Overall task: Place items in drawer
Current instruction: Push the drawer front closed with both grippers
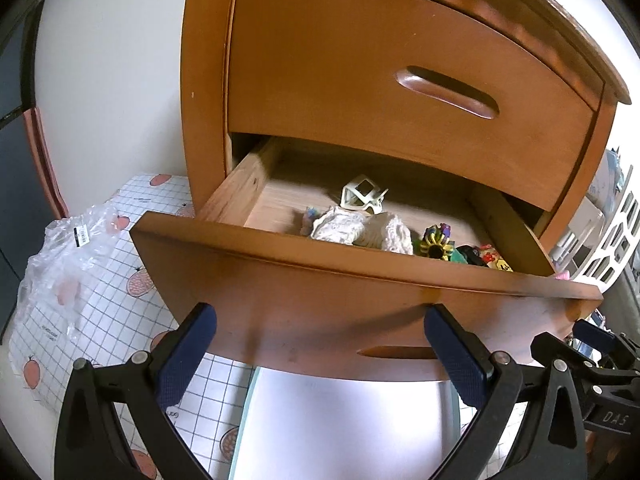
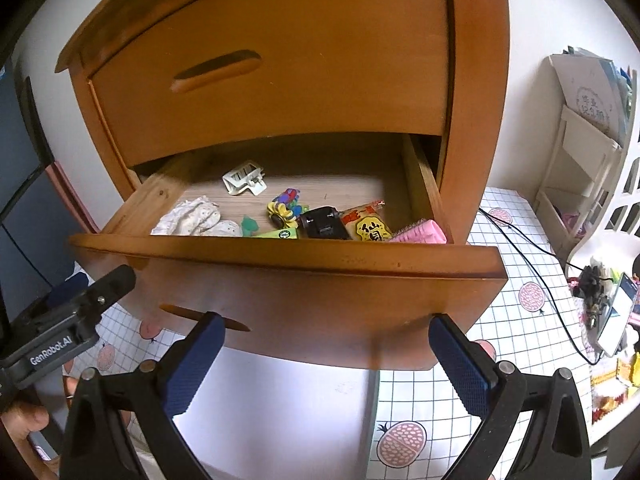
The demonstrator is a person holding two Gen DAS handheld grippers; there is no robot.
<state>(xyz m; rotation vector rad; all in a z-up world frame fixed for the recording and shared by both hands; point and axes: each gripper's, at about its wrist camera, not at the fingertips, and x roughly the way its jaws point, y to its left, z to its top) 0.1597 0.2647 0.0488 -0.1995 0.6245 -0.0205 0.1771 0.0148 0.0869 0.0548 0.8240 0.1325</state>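
The wooden cabinet's lower drawer (image 1: pixel 360 280) (image 2: pixel 320 272) stands pulled out. Inside lie a white clip (image 1: pixel 362 198) (image 2: pixel 243 179), a white lace cloth (image 1: pixel 360 228) (image 2: pixel 192 216), a colourful flower toy (image 1: pixel 436 240) (image 2: pixel 285 210), a black box (image 2: pixel 322 222), a snack packet (image 2: pixel 366 224) and a pink item (image 2: pixel 420 234). My left gripper (image 1: pixel 320 348) is open in front of the drawer's front panel, holding nothing. My right gripper (image 2: pixel 326 356) is open too, level with the panel's lower edge, and empty. The upper drawer (image 1: pixel 400 80) (image 2: pixel 280 60) is closed.
The cabinet rests on a grid-patterned cloth with pink fruit prints (image 1: pixel 132 280) (image 2: pixel 520 320). A crumpled clear plastic bag (image 1: pixel 68 264) lies at the left. A black cable (image 2: pixel 532 264), a phone (image 2: pixel 620 312) and small clutter sit at the right, beside a white rack (image 2: pixel 588 152).
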